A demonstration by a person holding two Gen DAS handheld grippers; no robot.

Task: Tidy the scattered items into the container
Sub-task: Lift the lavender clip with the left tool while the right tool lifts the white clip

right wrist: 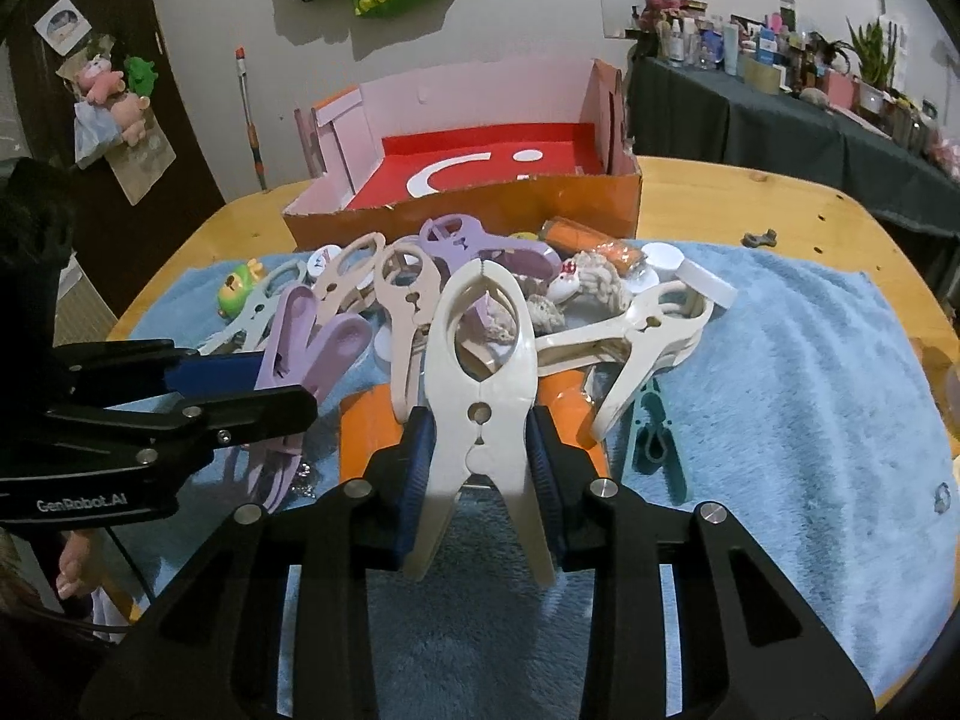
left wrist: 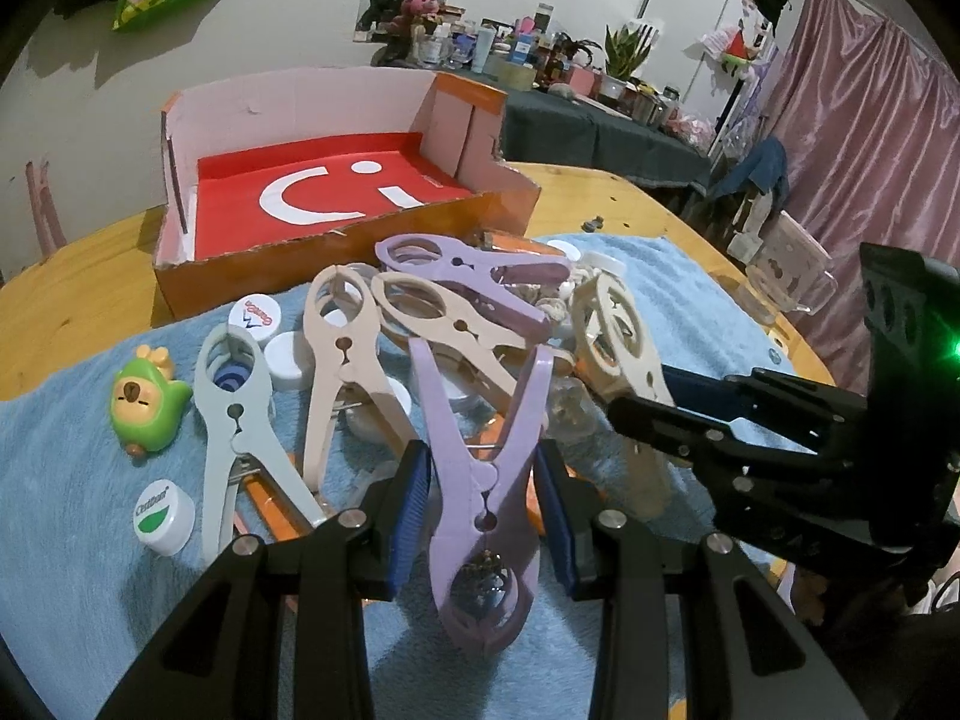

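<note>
Two big plastic clothes pegs are in my grip, long axes along the fingers. My left gripper (left wrist: 483, 486) jaws clamp the lilac peg (left wrist: 480, 480), handles toward the orange cardboard box (left wrist: 360, 246). My right gripper (right wrist: 480, 456) jaws clamp the cream peg (right wrist: 480, 384), looped nose toward that box.

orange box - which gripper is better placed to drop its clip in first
Left, marginally. Both grip a clip: left gripper the purple clip, right gripper the cream clip. The orange box looms closer in the left view.

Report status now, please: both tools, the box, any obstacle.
Left tool shut on purple clip. Right tool shut on cream clip. Orange box holds no items yet. Clip pile in between.
</note>
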